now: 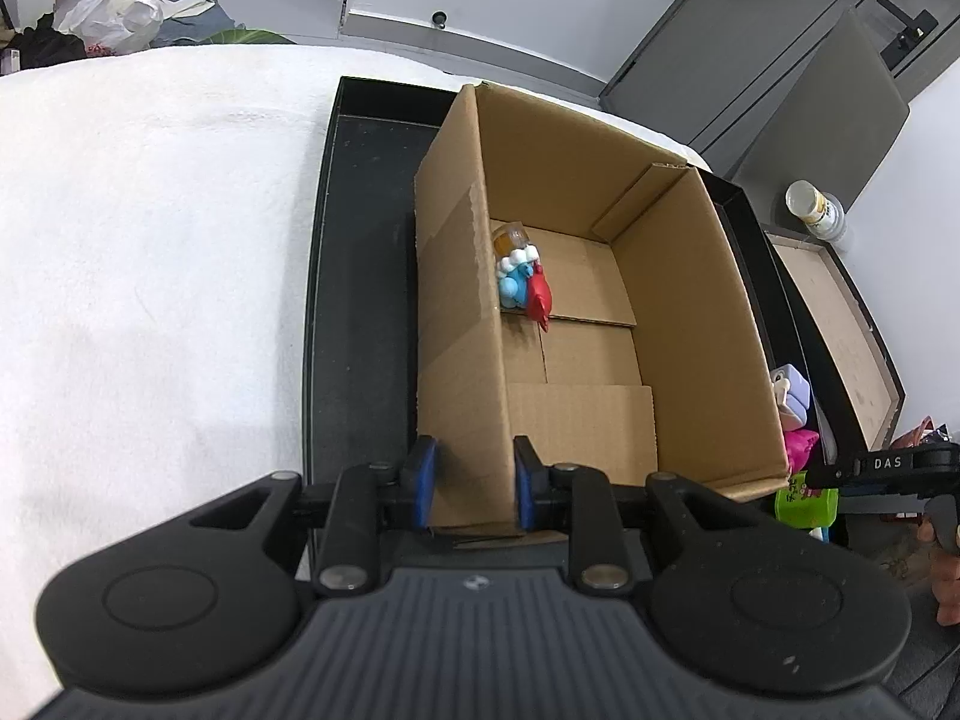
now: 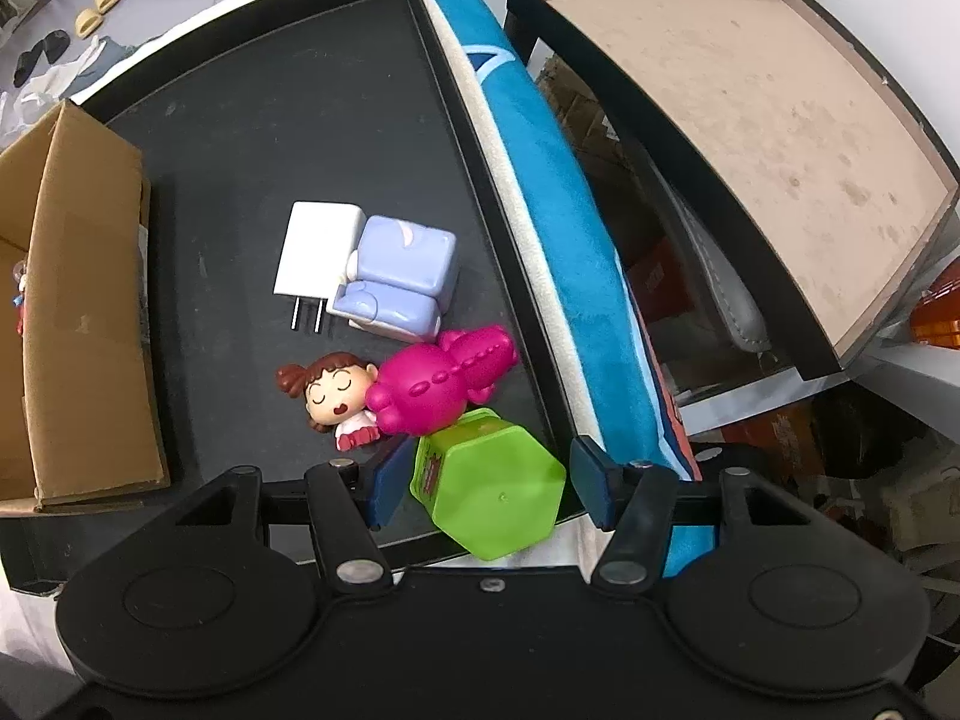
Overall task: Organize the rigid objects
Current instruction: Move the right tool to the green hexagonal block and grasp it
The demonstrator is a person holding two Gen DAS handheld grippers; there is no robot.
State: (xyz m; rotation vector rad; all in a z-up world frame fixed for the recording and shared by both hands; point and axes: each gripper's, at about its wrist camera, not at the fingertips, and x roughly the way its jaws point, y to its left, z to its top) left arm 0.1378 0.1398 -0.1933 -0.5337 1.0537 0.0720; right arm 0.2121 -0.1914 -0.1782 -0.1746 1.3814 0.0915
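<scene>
An open cardboard box (image 1: 672, 312) stands in a black tray (image 1: 360, 276). Inside lie a blue-and-white figurine (image 1: 515, 282), a red toy (image 1: 540, 298) and a small amber object (image 1: 510, 238). My left gripper (image 1: 474, 483) straddles the box's near left wall; whether it grips it is unclear. My right gripper (image 2: 489, 477) is open around a green hexagonal container (image 2: 489, 483), pads apart from it. Beyond lie a magenta toy (image 2: 441, 381), a sleeping-girl figurine (image 2: 330, 399), a lilac block toy (image 2: 399, 276) and a white charger (image 2: 315, 255).
A white towel-covered surface (image 1: 150, 240) lies left of the tray. A blue-and-white cushion (image 2: 540, 180) runs along the tray's right edge. A brown-bottomed black tray (image 2: 750, 108) sits further right. Grey cabinets (image 1: 780, 60) and a jar (image 1: 813, 207) stand behind.
</scene>
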